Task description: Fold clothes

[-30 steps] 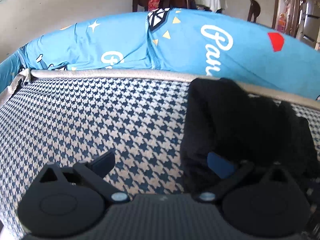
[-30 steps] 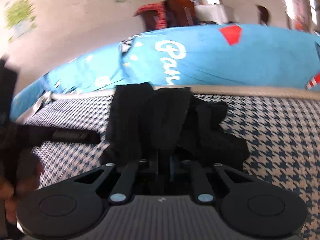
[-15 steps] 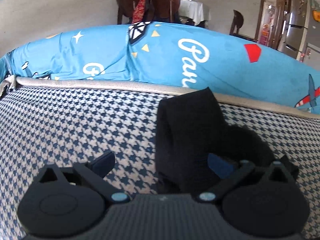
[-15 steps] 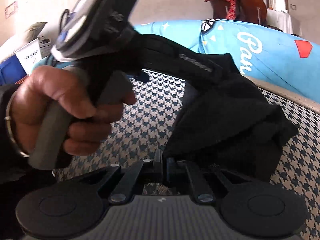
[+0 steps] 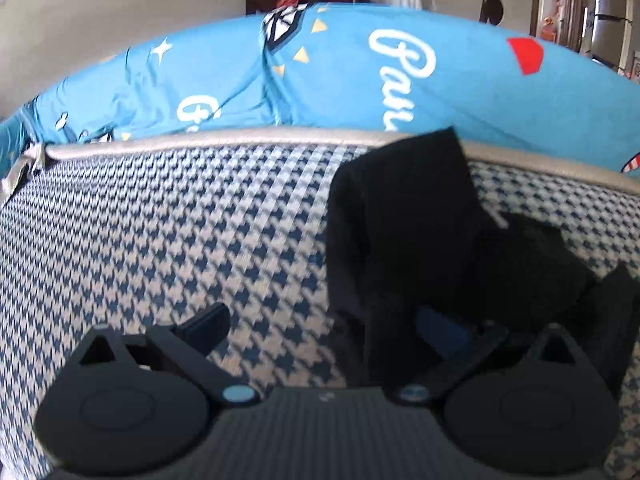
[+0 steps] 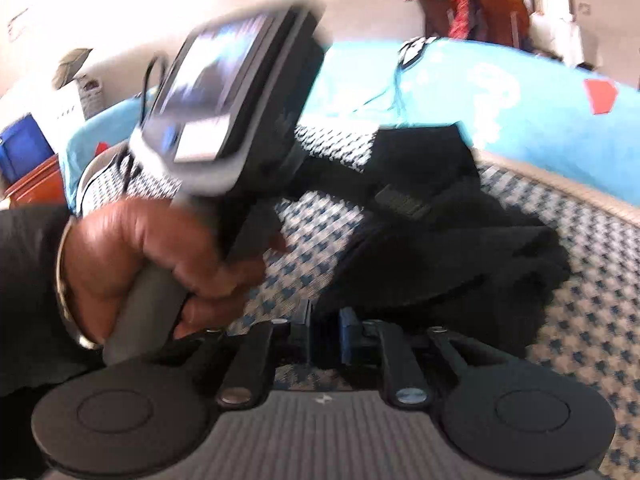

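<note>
Both wrist views, close over garment

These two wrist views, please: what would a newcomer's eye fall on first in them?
First, the black garment, bunched right of centre on the blue-and-white houndstooth cover, with a bright blue printed sheet behind it. In the right wrist view, a hand gripping the left gripper's grey handle fills the left side. The right gripper, its jaws opening, has a garment edge between them.

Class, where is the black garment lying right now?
In the left wrist view, the black garment lies right of centre on the houndstooth cushion, its top reaching the blue printed sheet.
</note>
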Demonstrator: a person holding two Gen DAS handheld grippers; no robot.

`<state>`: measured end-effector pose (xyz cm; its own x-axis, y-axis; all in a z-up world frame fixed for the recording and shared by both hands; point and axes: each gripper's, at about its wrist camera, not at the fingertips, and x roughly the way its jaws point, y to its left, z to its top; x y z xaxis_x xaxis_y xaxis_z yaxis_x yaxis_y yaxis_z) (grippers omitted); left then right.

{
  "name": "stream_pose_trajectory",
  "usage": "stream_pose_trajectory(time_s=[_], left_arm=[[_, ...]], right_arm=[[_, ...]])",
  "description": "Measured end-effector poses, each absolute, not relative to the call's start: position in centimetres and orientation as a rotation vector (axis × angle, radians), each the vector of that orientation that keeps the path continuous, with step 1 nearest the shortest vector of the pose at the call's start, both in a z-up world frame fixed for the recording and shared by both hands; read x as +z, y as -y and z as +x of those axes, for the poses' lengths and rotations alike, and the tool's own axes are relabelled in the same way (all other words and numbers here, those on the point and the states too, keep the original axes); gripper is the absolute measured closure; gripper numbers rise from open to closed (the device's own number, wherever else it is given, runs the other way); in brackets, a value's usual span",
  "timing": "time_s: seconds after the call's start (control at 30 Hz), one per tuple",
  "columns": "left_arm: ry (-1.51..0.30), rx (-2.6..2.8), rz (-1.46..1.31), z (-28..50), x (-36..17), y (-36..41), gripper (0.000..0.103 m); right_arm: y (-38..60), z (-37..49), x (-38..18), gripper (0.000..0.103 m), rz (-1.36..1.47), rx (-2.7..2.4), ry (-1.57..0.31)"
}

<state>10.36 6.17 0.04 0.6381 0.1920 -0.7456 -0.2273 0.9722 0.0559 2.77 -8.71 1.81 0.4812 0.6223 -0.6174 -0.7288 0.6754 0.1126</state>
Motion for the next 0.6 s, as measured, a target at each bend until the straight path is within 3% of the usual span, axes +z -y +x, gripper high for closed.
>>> stream_pose_trajectory(time_s=[0.2,0.37,0.47,0.57,0.6], left_arm=[[-0.877,0.302,-0.035,9.2,-1.2,-7.4,0.000],[-0.901,0.341,-0.060,8.3,-2.5,-8.5,0.000],[-0.922,0.354,-0.067,7.1,-3.5,-8.6,0.000],[-0.922,0.354,-0.089,5.7,-4.2,-8.7,0.000],[-0.916,0.351,-0.095,5.2,-4.3,-8.7,0.000]], right_arm=[[12.8,4.1,3.8,0.059,-0.097,0.672,-0.600],[15.3,7.3,3.5,0.045,0.064,0.468,-0.633],[15.5,8.9,2.7,0.044,0.161,0.448,-0.695],[14.7,10.0,1.7,0.027,0.220,0.479,-0.761],[14.3,10.2,1.4,0.027,0.225,0.480,-0.775]])
